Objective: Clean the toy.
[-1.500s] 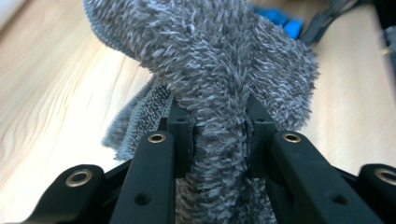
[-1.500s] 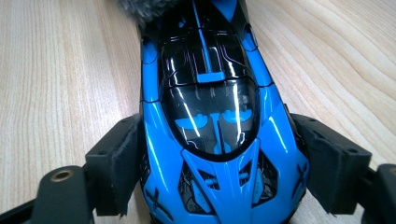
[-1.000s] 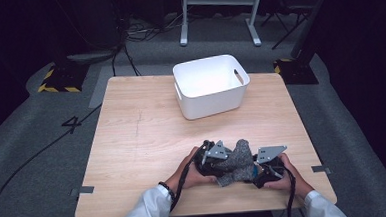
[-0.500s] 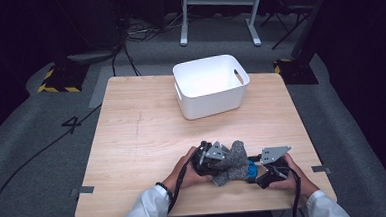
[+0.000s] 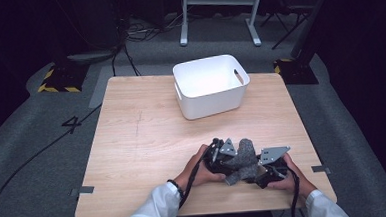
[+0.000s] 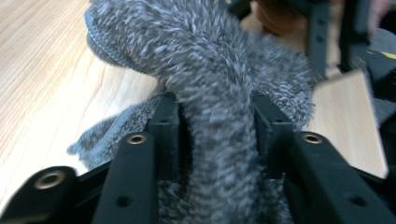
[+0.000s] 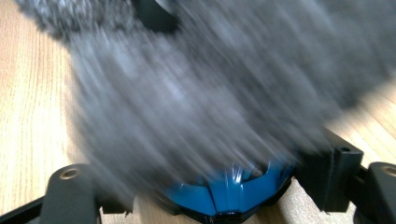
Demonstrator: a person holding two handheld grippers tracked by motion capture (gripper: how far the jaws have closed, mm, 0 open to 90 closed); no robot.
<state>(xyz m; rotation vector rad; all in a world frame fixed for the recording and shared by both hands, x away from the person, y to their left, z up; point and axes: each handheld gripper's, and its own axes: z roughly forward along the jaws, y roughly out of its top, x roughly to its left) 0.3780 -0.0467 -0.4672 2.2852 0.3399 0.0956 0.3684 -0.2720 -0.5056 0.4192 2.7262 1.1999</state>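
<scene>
From my right gripper view I get mostly blur: a smeared grey mass of the fuzzy cloth (image 7: 201, 84) covers the jaw tips, so I cannot see where they meet it. A blue part sits low between the jaw bases. Its jaws have just been closing, and the cloth lies right across them, so I read the right gripper (image 5: 265, 174) as clamped on the cloth. In the high view the cloth (image 5: 241, 161) hides the tips of both grippers, and the person's sleeves are cut off by the bottom edge.

My left gripper view is sharper. A thick roll of the cloth (image 6: 215, 107) runs straight up between the two black jaws, and both pads press against its sides. The left gripper (image 6: 215, 135) has just been opening a little, yet the cloth still fills the gap from pad to pad, so I call it gripped. Part of the other hand shows at the top right of that view, hard to make out.

The cloth sits bunched on the worktop (image 5: 142, 141) near the front edge, between the two hands and touching both grippers.

The white bin (image 5: 211, 86) stands towards the back of the worktop, well apart from the cloth, with nothing visible inside it.
</scene>
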